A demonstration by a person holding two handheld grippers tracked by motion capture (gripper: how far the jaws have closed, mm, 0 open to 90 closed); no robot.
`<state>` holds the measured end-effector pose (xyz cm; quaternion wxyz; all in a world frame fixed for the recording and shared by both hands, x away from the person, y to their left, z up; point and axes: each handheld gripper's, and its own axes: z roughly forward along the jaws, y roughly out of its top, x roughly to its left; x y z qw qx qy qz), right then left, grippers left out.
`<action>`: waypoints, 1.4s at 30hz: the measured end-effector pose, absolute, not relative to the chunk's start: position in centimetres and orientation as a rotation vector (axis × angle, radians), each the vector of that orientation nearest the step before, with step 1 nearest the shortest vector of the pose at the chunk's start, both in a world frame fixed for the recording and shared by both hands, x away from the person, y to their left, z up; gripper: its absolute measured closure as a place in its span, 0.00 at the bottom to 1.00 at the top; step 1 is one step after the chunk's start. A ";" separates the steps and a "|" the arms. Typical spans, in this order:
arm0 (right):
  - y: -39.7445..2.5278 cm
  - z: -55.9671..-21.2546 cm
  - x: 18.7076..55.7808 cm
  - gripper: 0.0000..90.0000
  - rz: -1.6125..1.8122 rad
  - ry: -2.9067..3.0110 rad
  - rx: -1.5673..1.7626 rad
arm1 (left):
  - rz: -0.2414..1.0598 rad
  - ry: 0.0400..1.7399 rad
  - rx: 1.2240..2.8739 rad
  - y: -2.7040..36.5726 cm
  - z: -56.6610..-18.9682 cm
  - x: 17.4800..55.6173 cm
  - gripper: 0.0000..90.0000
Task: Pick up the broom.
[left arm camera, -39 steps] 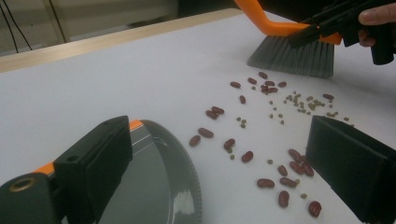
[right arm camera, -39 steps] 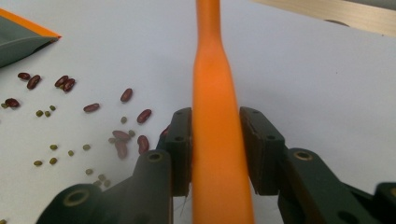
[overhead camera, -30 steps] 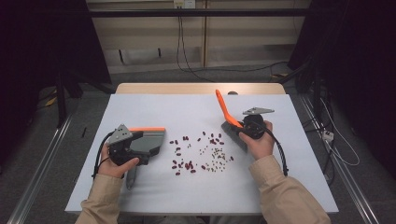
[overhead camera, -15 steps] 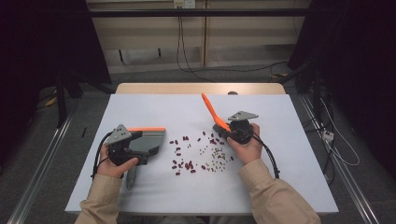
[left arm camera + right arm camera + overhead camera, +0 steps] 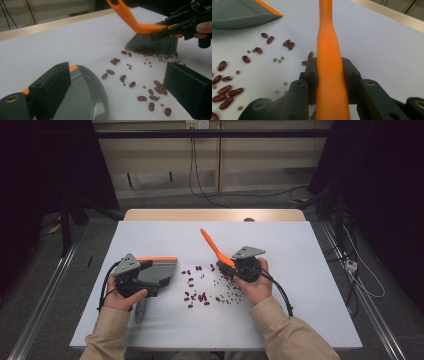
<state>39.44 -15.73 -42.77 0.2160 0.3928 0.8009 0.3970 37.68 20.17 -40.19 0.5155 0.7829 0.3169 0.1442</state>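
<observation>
Red beans and small green ones (image 5: 206, 287) lie scattered mid-table. My right gripper (image 5: 229, 265) is shut on the orange handle (image 5: 329, 62) of a brush. Its grey bristles (image 5: 152, 45) touch the table at the far-right edge of the beans (image 5: 140, 82). In the left gripper view the right gripper (image 5: 172, 28) clamps the handle just above the bristles. A grey dustpan (image 5: 161, 271) with an orange edge lies left of the beans, mouth toward them. My left gripper (image 5: 150, 279) sits over it, jaws wide apart; one jaw is over the dustpan's (image 5: 82, 100) side, the other over bare table.
The white tabletop (image 5: 310, 250) has free room behind and to the right of the beans. A wooden strip (image 5: 215, 215) runs along its far edge. Cables trail from both grippers toward the near edge.
My right gripper has carried the brush left and down onto the beans' right edge, with the handle leaning further left. The left gripper and dustpan have stayed put.
</observation>
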 end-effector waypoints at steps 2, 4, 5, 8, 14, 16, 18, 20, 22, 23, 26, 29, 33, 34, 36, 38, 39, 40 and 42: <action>-15.5 -42.8 39.2 0.79 1.110 2.227 1.075 | 0.341 0.763 1.876 20.2 -40.2 37.7 0.08; -15.5 -42.8 38.9 0.79 1.125 2.230 1.068 | 0.344 0.764 1.875 20.2 -40.2 37.6 0.08; -15.4 -42.8 38.7 0.79 1.129 2.233 1.061 | 0.343 0.766 1.873 20.2 -40.2 37.6 0.08; -15.1 -42.9 38.4 0.79 1.166 2.246 1.050 | 0.344 0.763 1.876 20.2 -40.2 37.6 0.08; -15.4 -42.1 38.3 0.79 1.224 2.197 1.056 | 0.345 0.767 1.874 20.2 -40.1 37.5 0.08; -16.1 -41.5 38.2 0.79 1.224 2.166 1.065 | 0.347 0.766 1.875 20.3 -40.1 37.5 0.08; -17.1 -41.0 38.0 0.79 1.218 2.137 1.069 | 0.347 0.764 1.878 20.4 -40.1 37.5 0.08; -18.0 -40.8 37.6 0.79 1.177 2.119 1.081 | 0.350 0.768 1.877 20.4 -40.1 37.4 0.08; -18.9 -40.9 36.9 0.79 1.114 2.097 1.085 | 0.349 0.771 1.875 20.4 -40.1 37.3 0.08; -19.4 -41.0 36.5 0.79 1.084 2.078 1.096 | 0.353 0.767 1.883 20.4 -40.1 37.3 0.08; -20.4 -41.7 35.4 0.79 1.036 2.037 1.120 | 0.350 0.765 1.891 20.3 -40.2 37.2 0.08; -20.4 -42.9 34.6 0.79 0.992 2.026 1.137 | 0.356 0.762 1.887 20.4 -40.1 37.1 0.08; -19.0 -43.4 34.3 0.79 0.991 2.027 1.125 | 0.362 0.770 1.881 20.5 -40.1 37.1 0.08; -18.5 -43.5 34.2 0.79 0.992 2.026 1.122 | 0.361 0.769 1.882 20.6 -40.1 37.1 0.08; -17.7 -43.6 34.2 0.79 0.995 2.026 1.107 | 0.362 0.768 1.883 20.7 -40.1 37.1 0.08; -16.9 -43.6 34.3 0.79 0.995 2.028 1.100 | 0.361 0.771 1.882 20.7 -40.1 37.0 0.08; -16.7 -43.6 34.3 0.79 1.017 2.031 1.110 | 0.360 0.772 1.882 20.8 -40.1 37.0 0.08; -16.5 -43.6 34.3 0.79 1.021 2.033 1.111 | 0.362 0.772 1.883 20.8 -40.1 37.0 0.08; -16.0 -43.6 34.4 0.79 1.043 2.036 1.107 | 0.363 0.772 1.882 21.0 -40.2 37.0 0.08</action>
